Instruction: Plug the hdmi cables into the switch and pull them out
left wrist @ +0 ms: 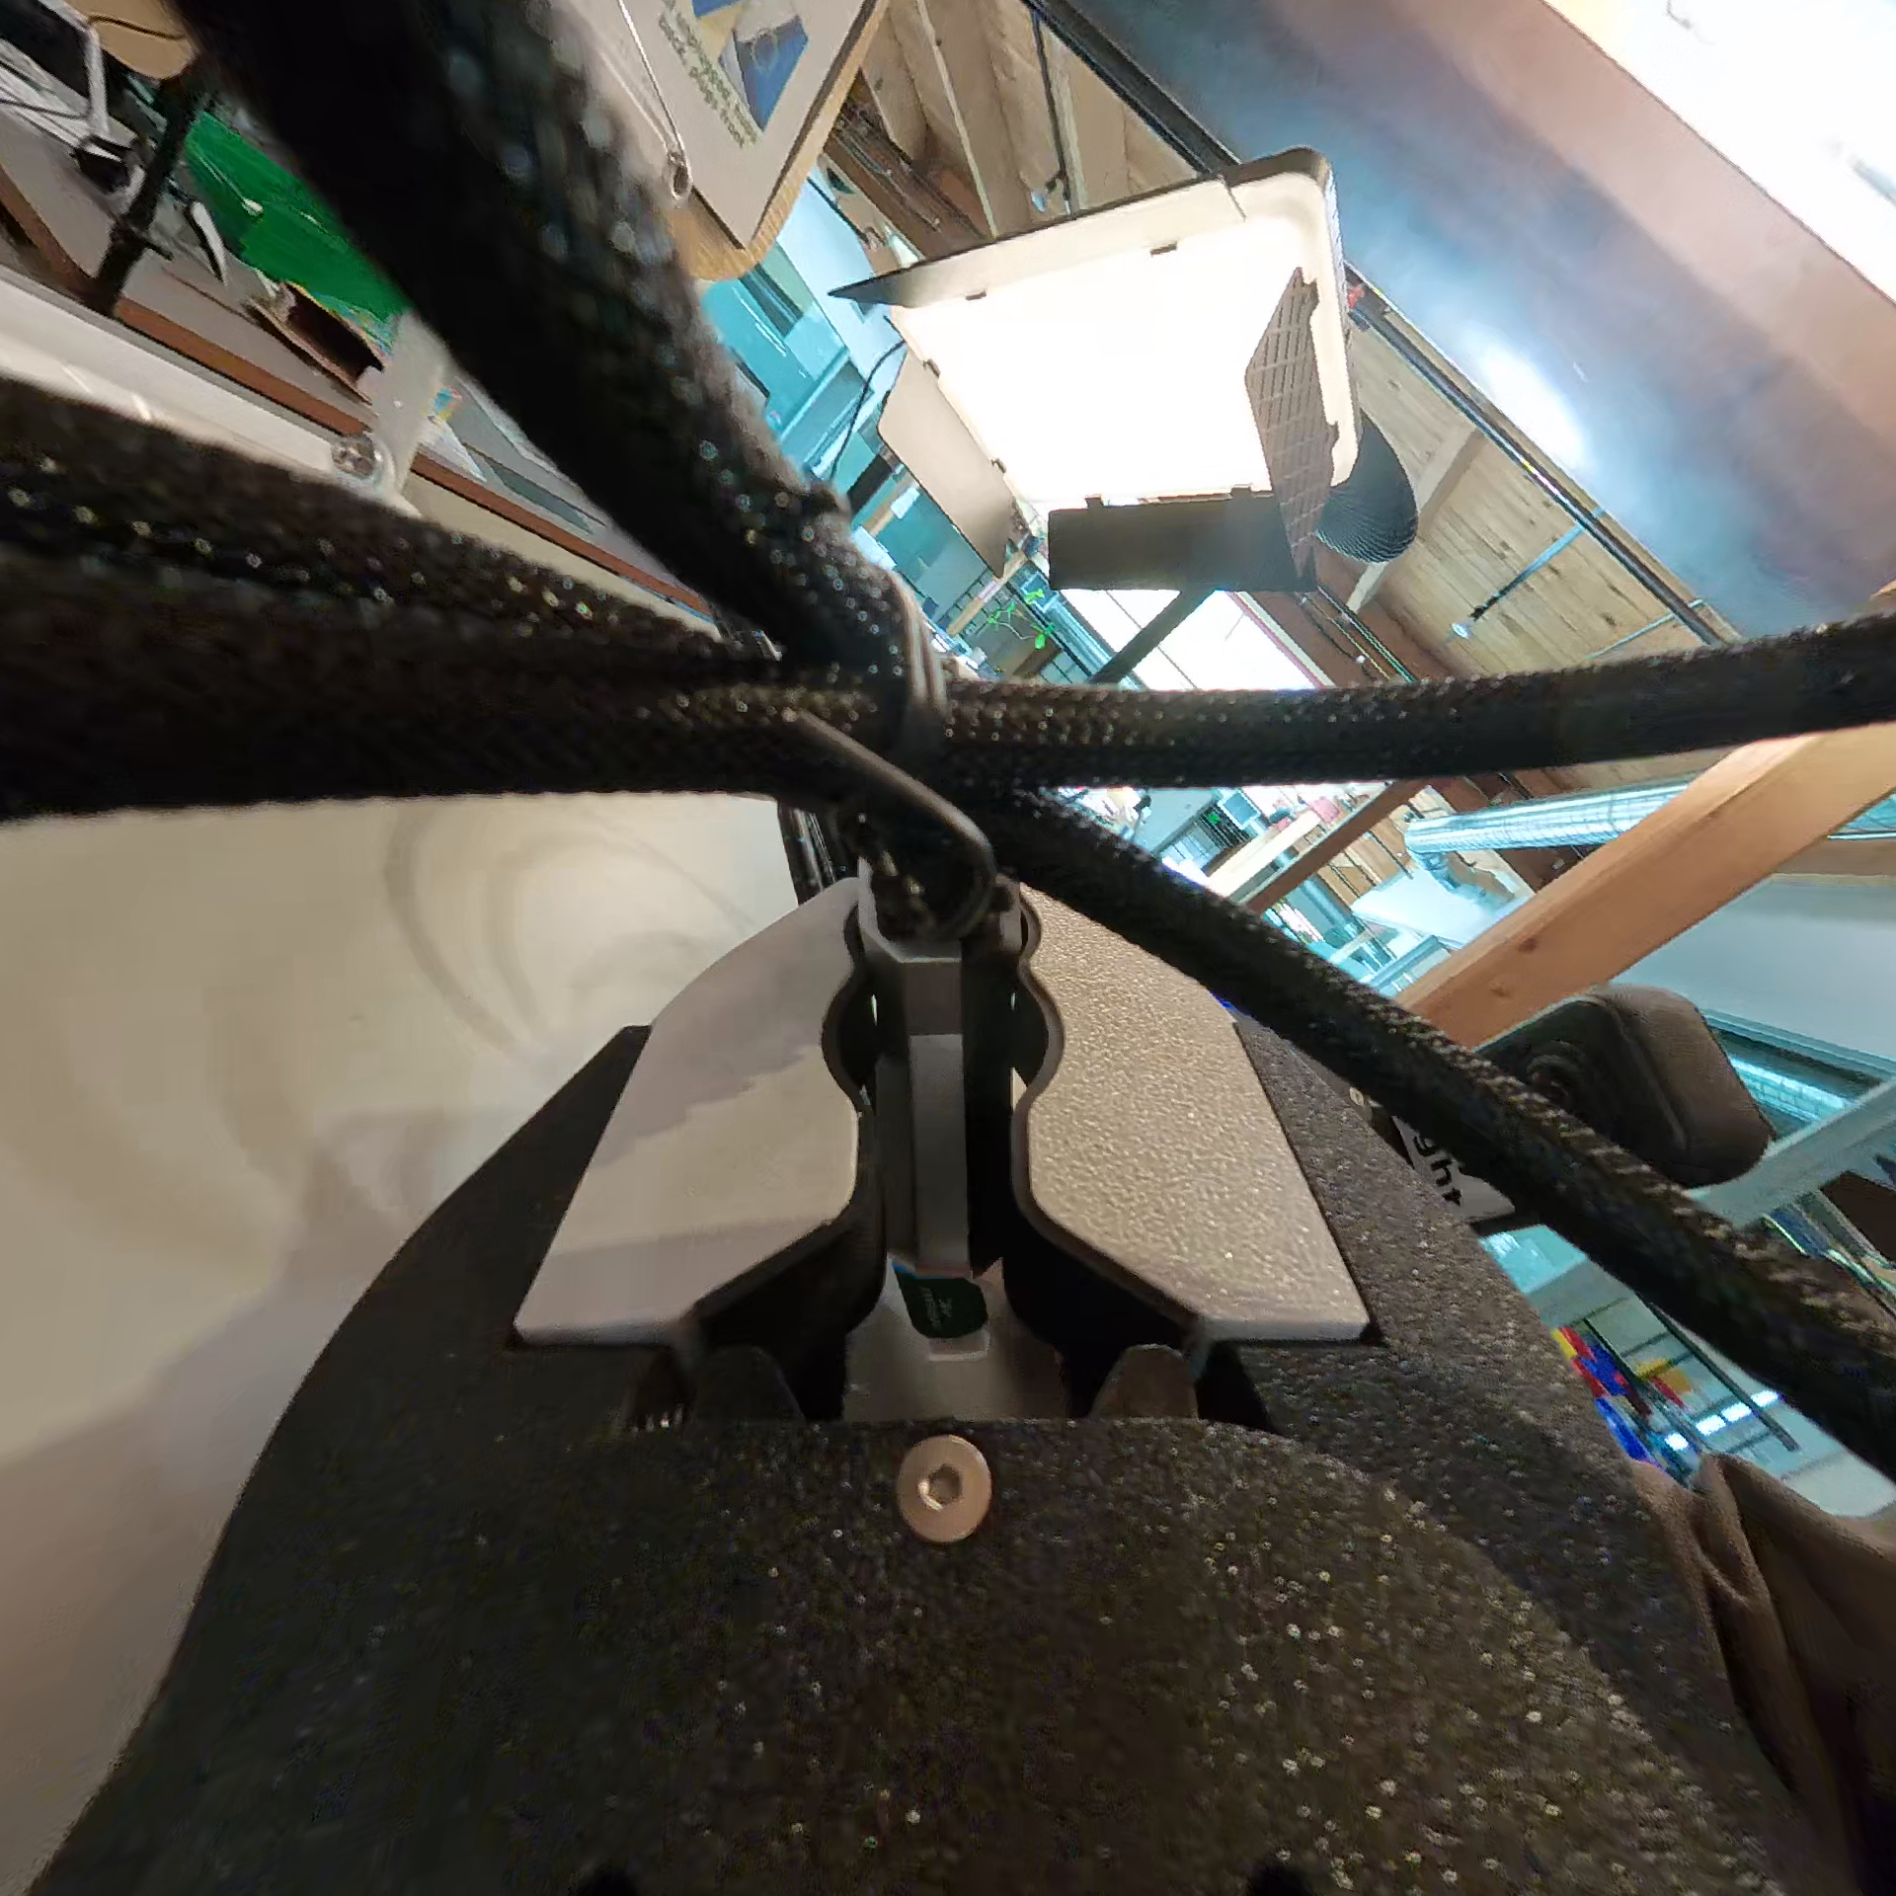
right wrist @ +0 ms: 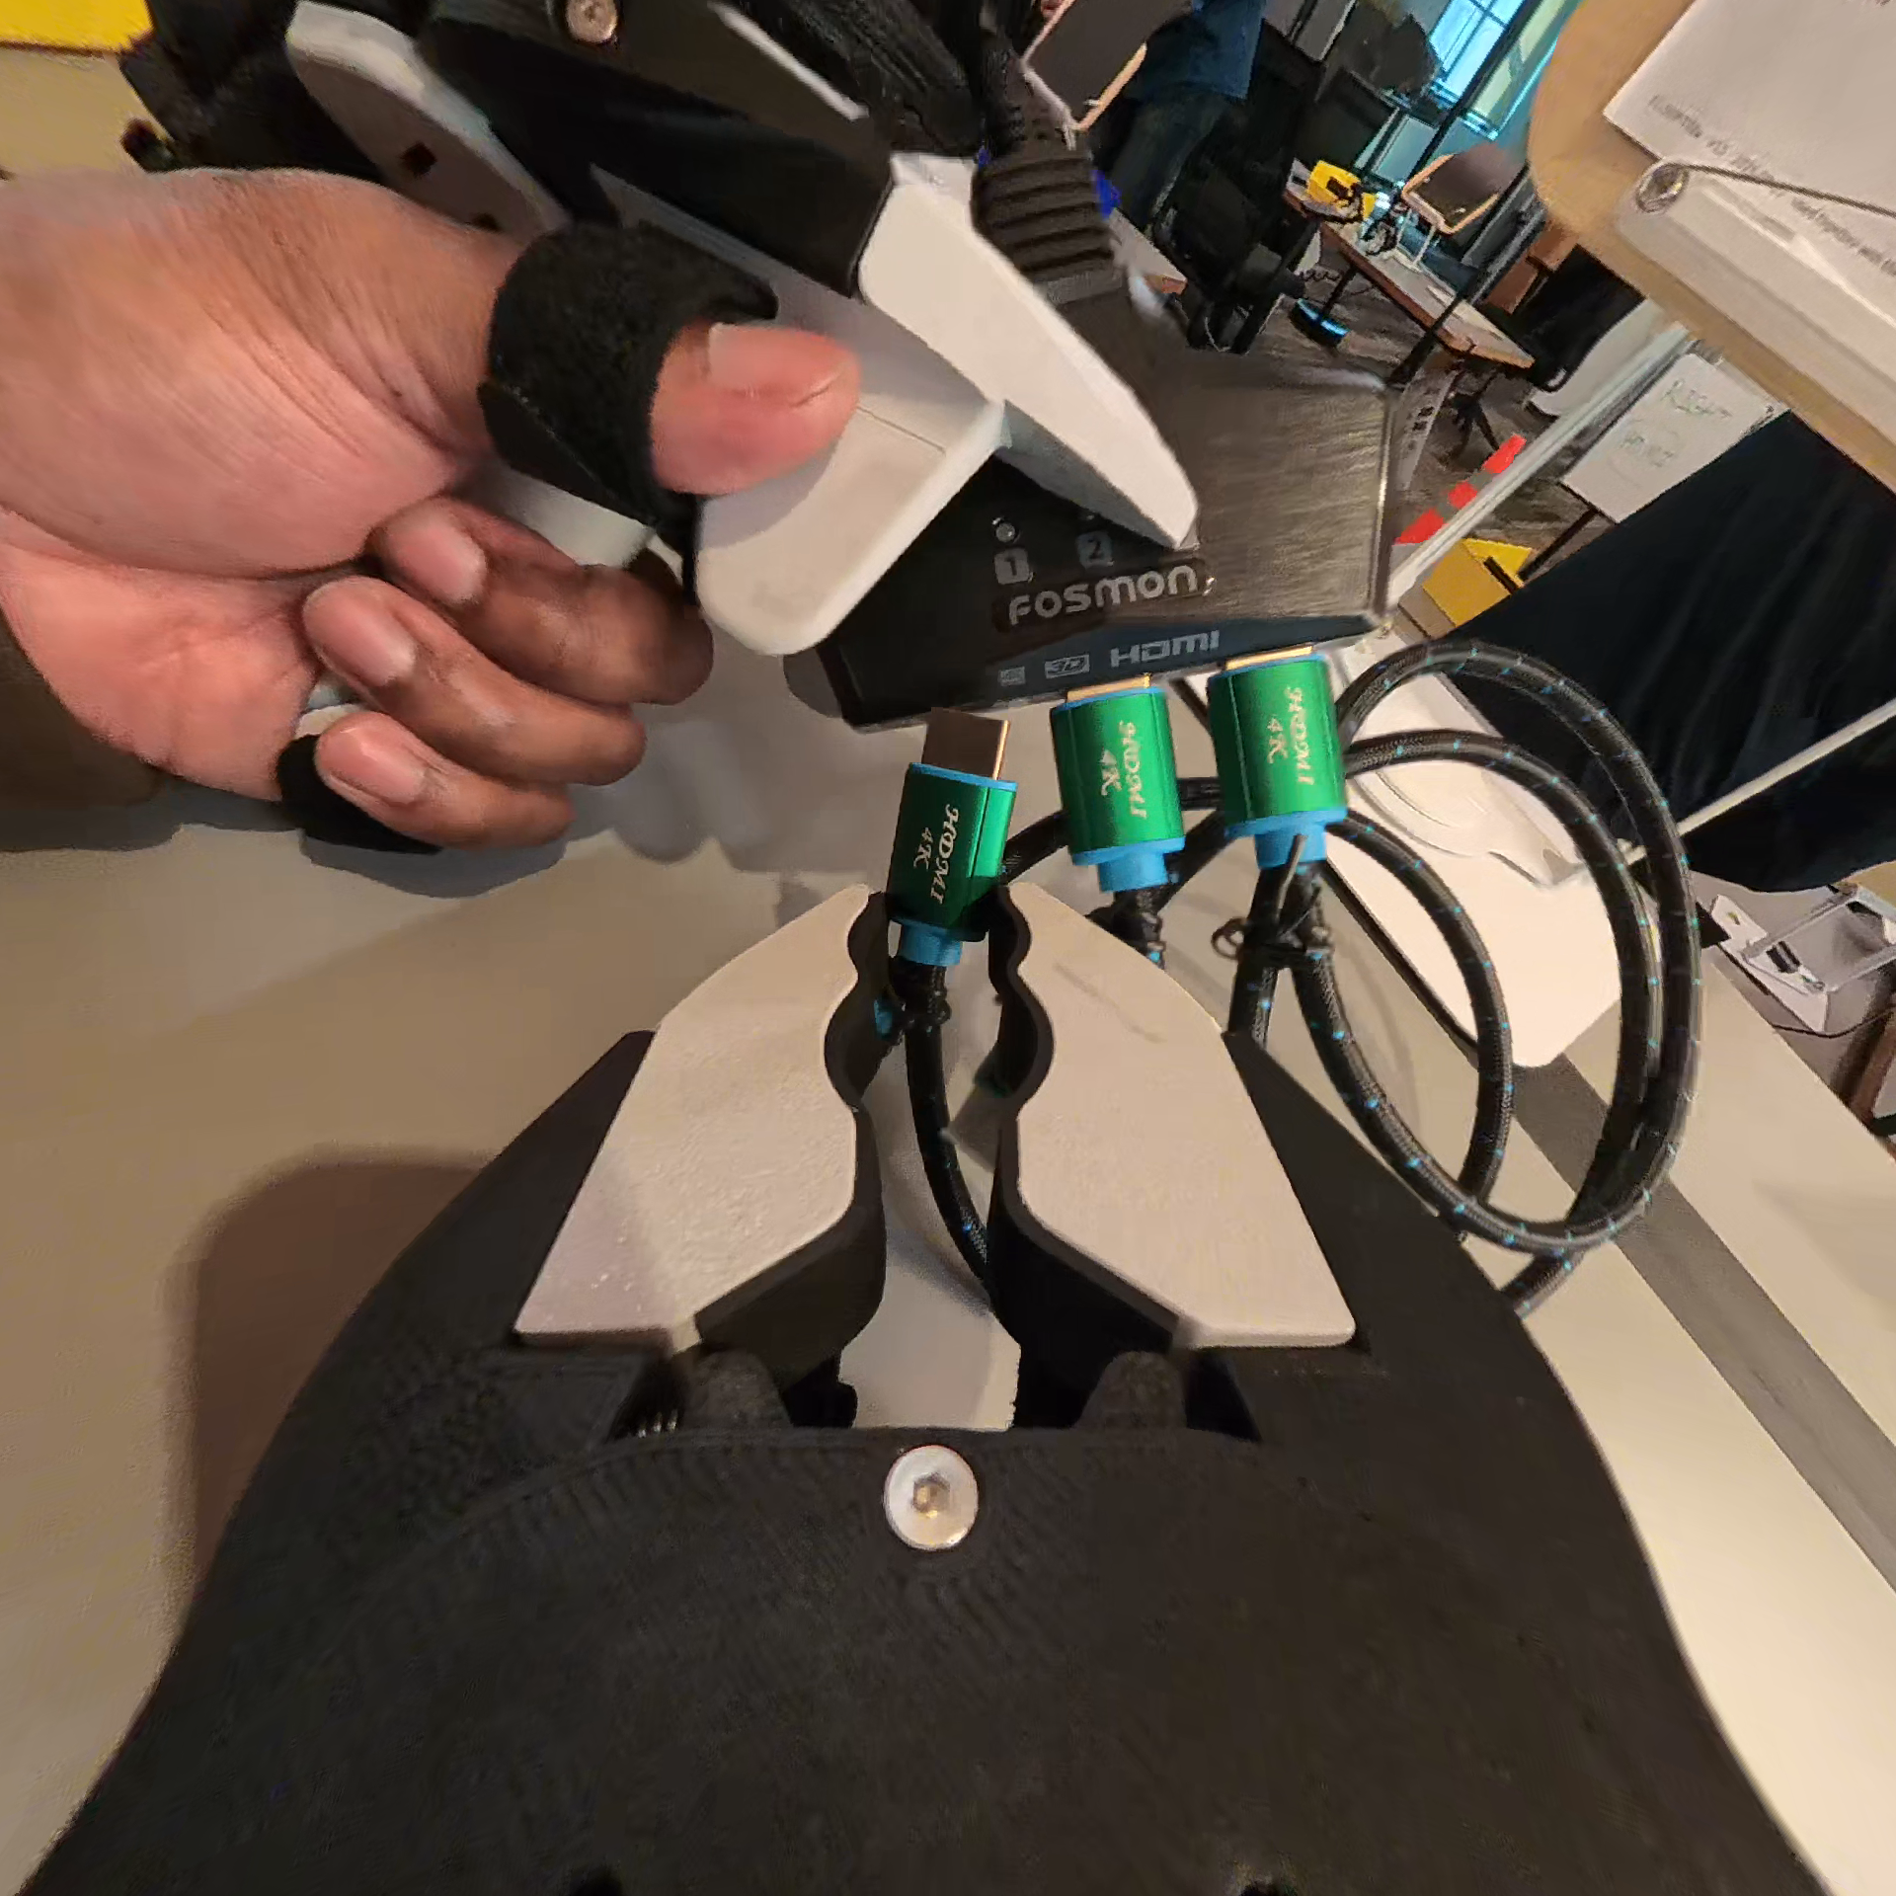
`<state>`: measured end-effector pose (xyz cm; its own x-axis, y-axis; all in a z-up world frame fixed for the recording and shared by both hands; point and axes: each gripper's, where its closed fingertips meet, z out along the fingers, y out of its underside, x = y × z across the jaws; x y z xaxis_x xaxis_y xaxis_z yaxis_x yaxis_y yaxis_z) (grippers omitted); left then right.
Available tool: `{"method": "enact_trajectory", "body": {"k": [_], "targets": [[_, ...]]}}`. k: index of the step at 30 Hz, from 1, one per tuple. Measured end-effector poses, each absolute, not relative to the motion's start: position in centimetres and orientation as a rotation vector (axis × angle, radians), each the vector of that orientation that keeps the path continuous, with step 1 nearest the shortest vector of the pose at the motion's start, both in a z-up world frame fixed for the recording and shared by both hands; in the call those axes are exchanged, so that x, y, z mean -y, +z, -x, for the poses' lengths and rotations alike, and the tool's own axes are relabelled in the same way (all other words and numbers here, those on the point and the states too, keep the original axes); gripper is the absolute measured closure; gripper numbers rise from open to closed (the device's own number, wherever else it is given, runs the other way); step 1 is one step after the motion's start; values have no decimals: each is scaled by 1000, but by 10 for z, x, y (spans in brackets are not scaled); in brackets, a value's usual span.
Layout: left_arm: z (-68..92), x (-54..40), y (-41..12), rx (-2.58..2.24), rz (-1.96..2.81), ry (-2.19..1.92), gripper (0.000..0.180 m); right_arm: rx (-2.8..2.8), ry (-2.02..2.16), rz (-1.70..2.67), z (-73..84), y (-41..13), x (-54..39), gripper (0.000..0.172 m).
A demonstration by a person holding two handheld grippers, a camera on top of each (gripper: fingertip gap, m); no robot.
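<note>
A lit square light panel [left wrist: 1108,339] hangs under wooden ceiling beams [left wrist: 1642,882] and a silver duct [left wrist: 1601,811], while far desks [right wrist: 1436,298] and office chairs [right wrist: 1241,246] stand beyond the white tabletop [right wrist: 308,1026].

The right gripper [right wrist: 939,903] has a rough, matt black printed body and smooth pale plastic fingers [right wrist: 1129,1118], clamped on a glossy green metallic plug [right wrist: 949,831] with a bare metal tip. The black switch box [right wrist: 1180,534] above it shows a brushed, shiny top. The left gripper [left wrist: 939,923], of grainy black plastic, grips dull grey metal, and woven black cable sleeves [left wrist: 1334,708] cross beyond it.
</note>
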<state>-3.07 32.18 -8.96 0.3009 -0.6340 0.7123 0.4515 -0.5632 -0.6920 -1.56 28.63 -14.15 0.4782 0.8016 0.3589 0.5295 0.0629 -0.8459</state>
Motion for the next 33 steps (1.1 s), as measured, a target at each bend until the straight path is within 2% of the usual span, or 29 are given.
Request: {"method": "enact_trajectory", "body": {"k": [11,19,33], "targets": [[30,-322,-91,-157,1640,-1513,159,1242,318,1619,20,-149,-282,153],[26,-318,-89,-197,1623,-1540,158,1198,679,1723,19,-142,-271,154],[28,-325,-95,-143,1673,-1507,159,1172,502,1693,17,-143,-280,151]]}}
